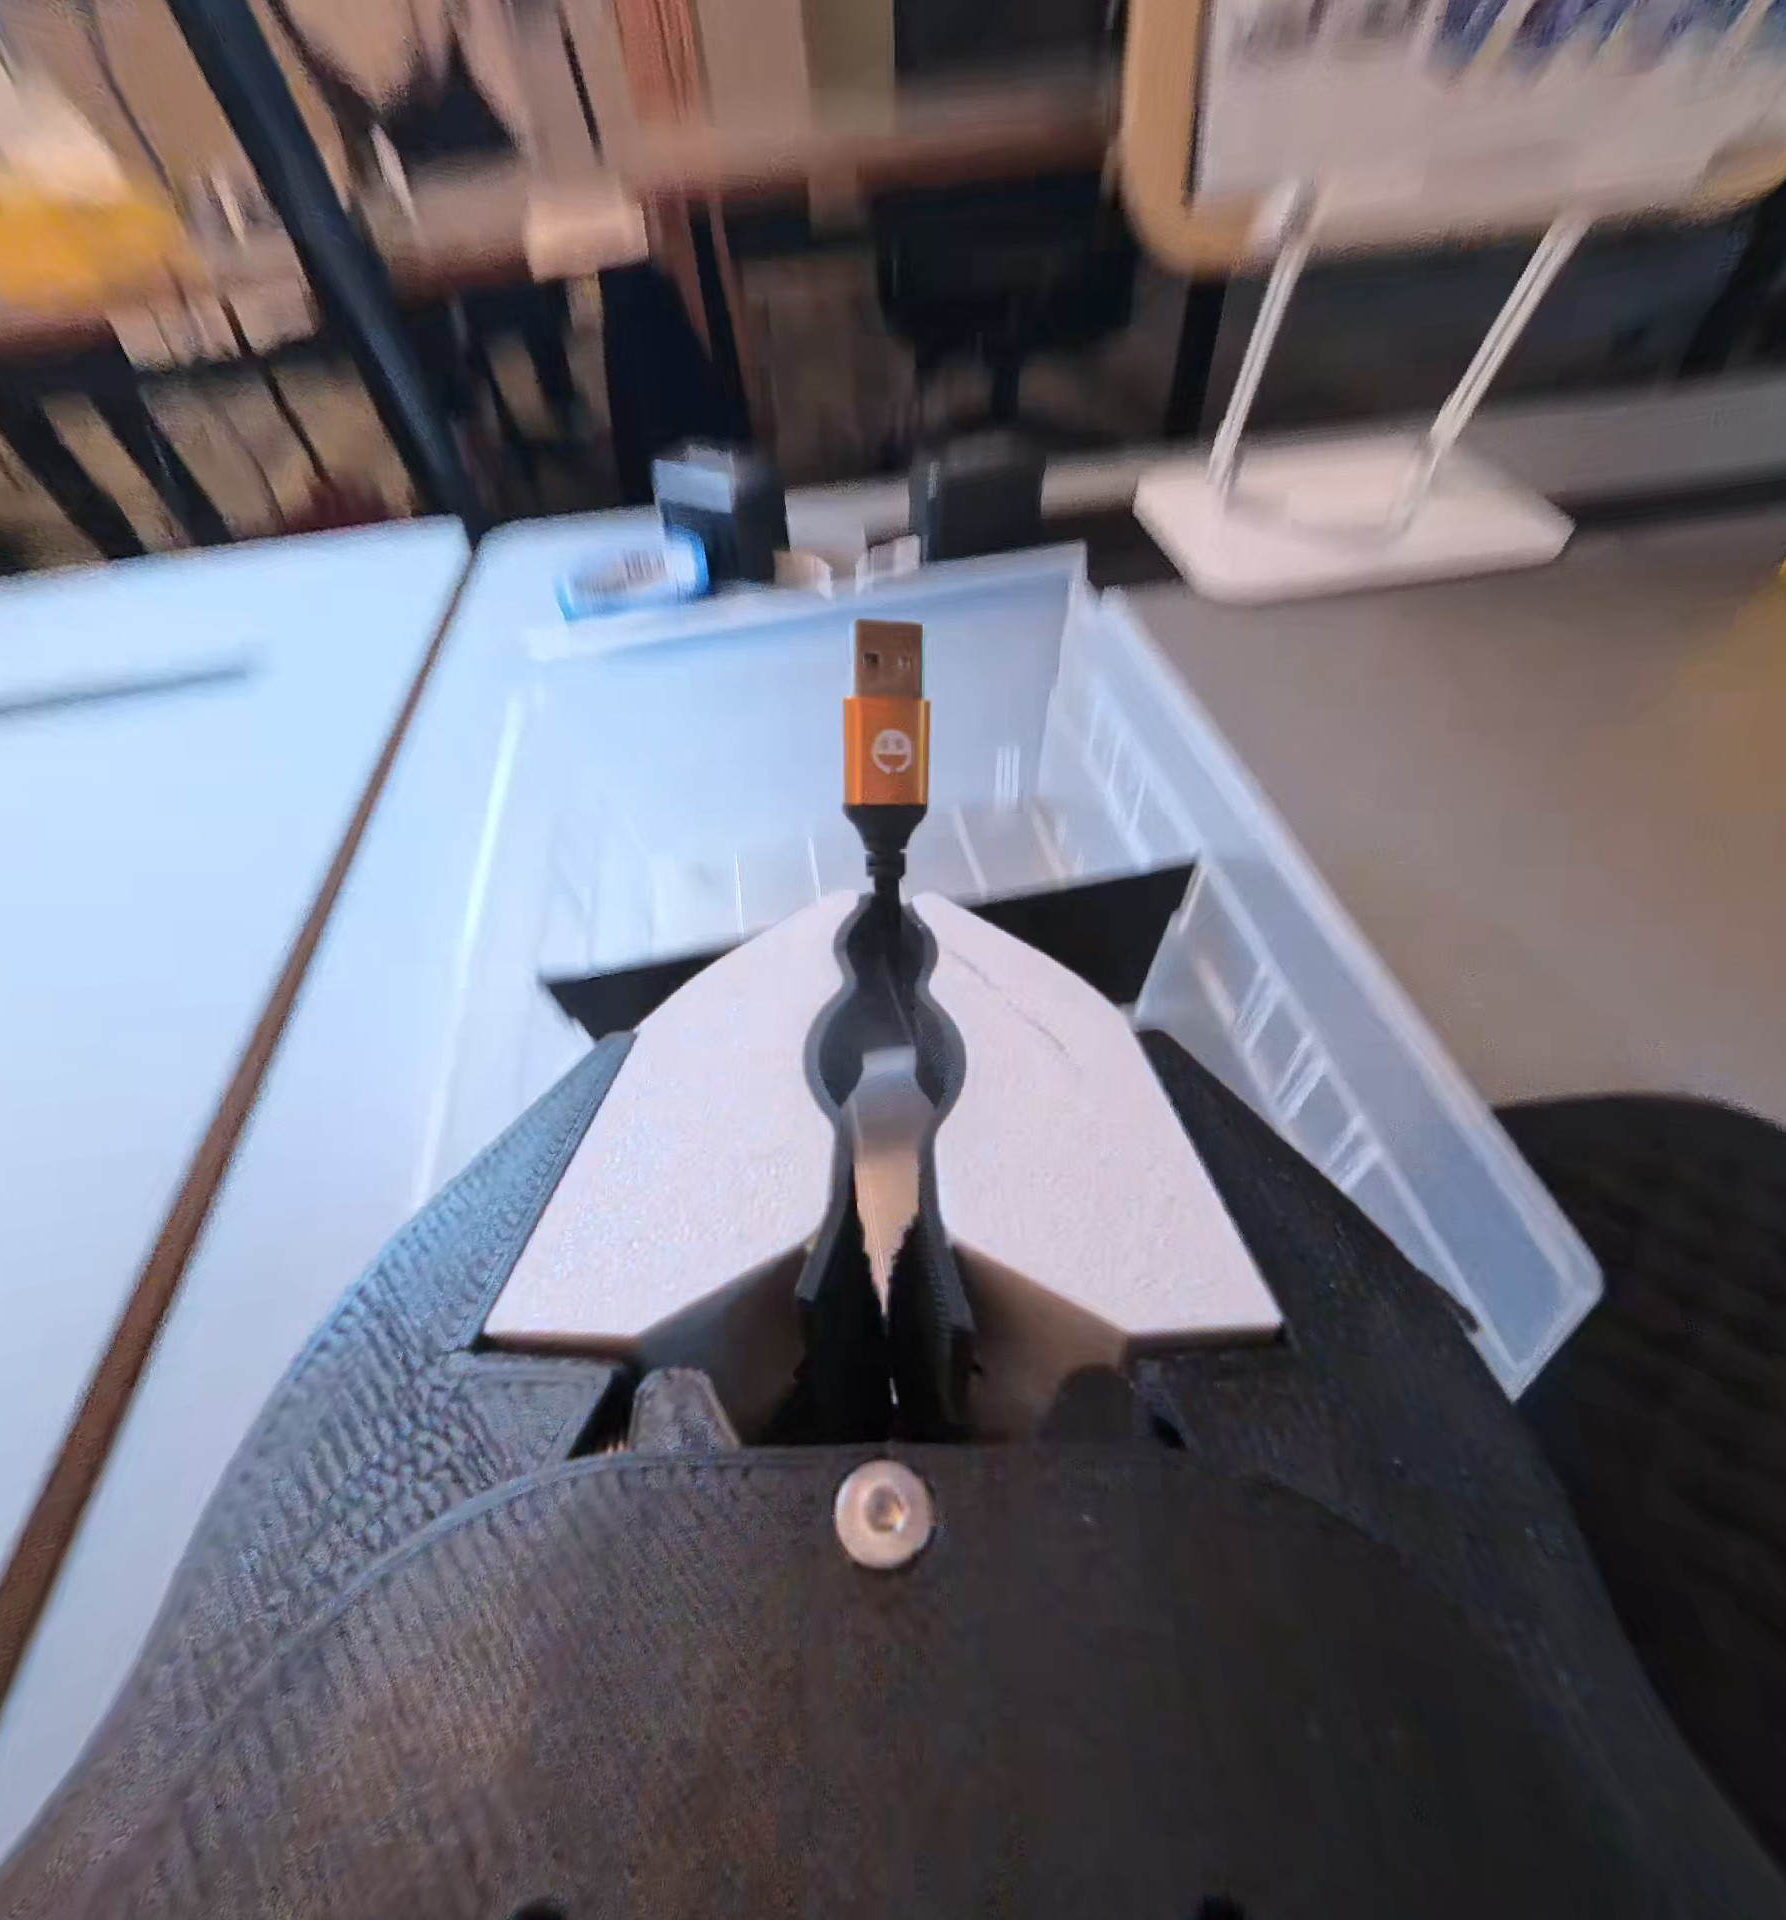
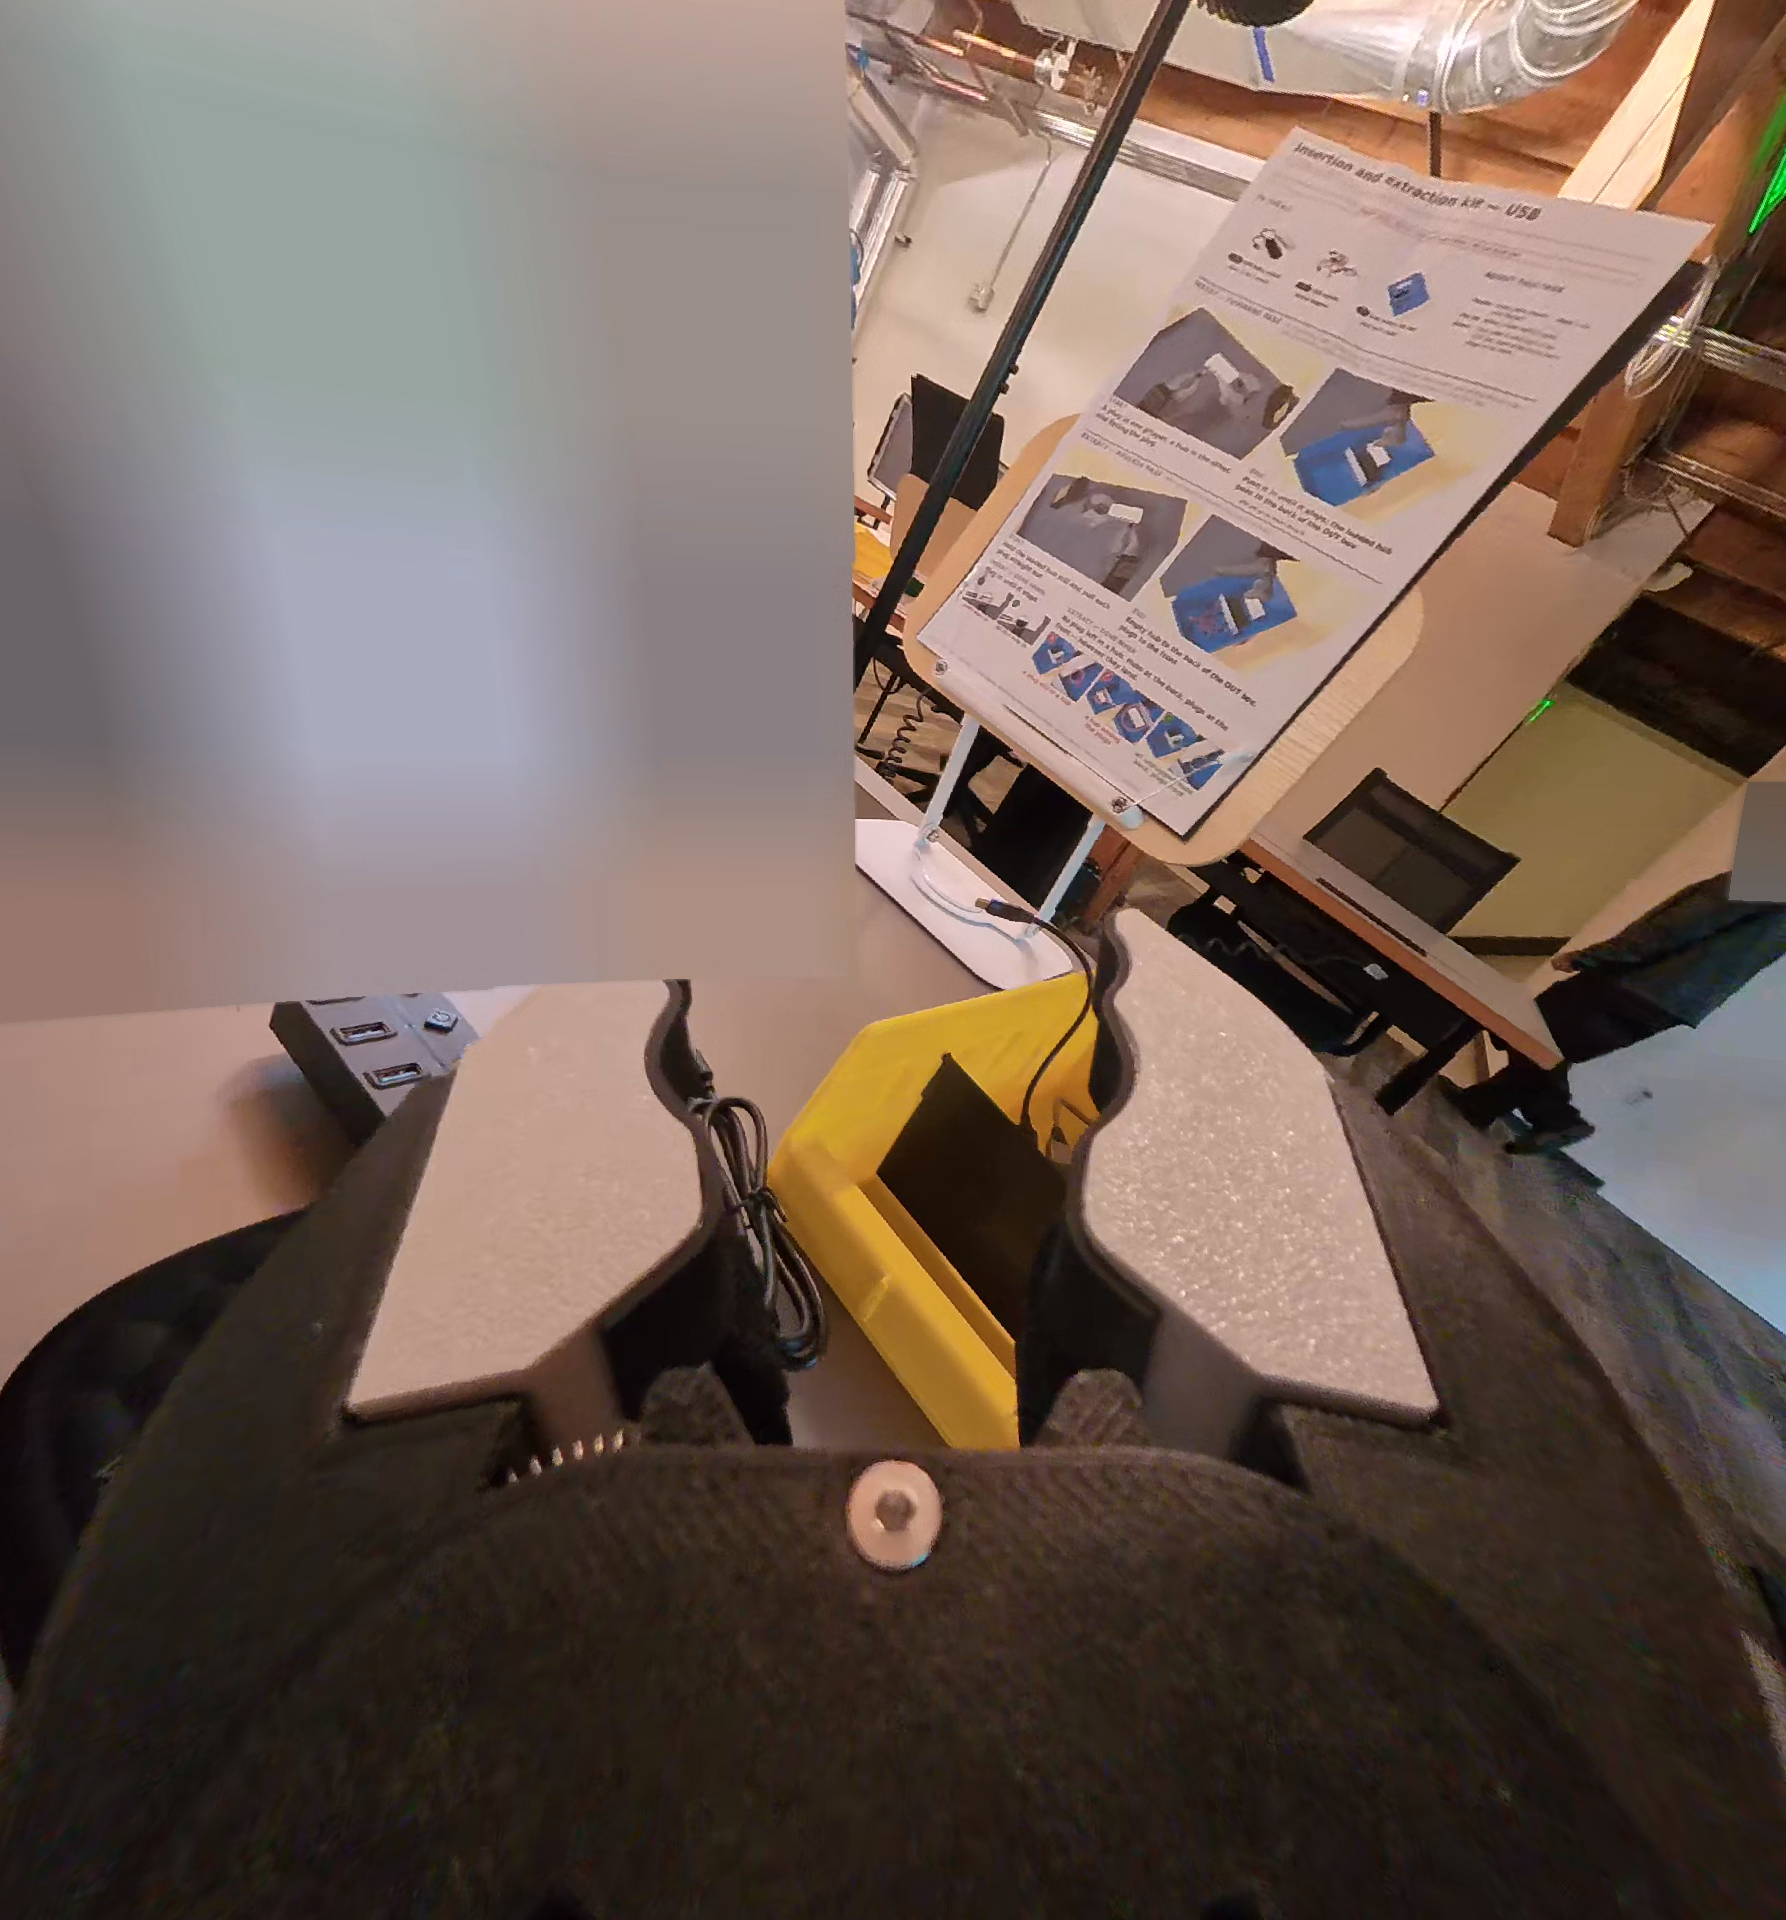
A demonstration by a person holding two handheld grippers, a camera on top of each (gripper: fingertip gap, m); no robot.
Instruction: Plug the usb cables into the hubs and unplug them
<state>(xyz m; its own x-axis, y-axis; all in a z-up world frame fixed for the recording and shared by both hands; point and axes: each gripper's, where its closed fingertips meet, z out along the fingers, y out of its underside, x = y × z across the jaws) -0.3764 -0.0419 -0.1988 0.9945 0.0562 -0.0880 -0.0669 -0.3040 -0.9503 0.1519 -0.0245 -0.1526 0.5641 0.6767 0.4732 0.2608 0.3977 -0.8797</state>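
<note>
In the left wrist view my left gripper (image 1: 886, 914) is shut on the black cord of a USB cable. Its orange plug (image 1: 886, 732) with a bare metal tip sticks straight out past the fingertips, above a clear plastic bin (image 1: 1284, 935). In the right wrist view my right gripper (image 2: 899, 997) is open and empty. A black USB hub (image 2: 375, 1055) with several ports lies on the table to the left of my left finger. A coiled black cable (image 2: 764, 1216) lies between the fingers beside a yellow bin (image 2: 868, 1226). Another black cable (image 2: 1050, 997) hangs over the bin.
The clear bin has a black divider (image 1: 1076, 925). The yellow bin holds a black divider (image 2: 972, 1174). An instruction sheet on a white stand (image 2: 1273, 488) stands behind the yellow bin. Black boxes (image 1: 723, 509) sit at the table's far end. A black pad (image 2: 68, 1382) lies lower left.
</note>
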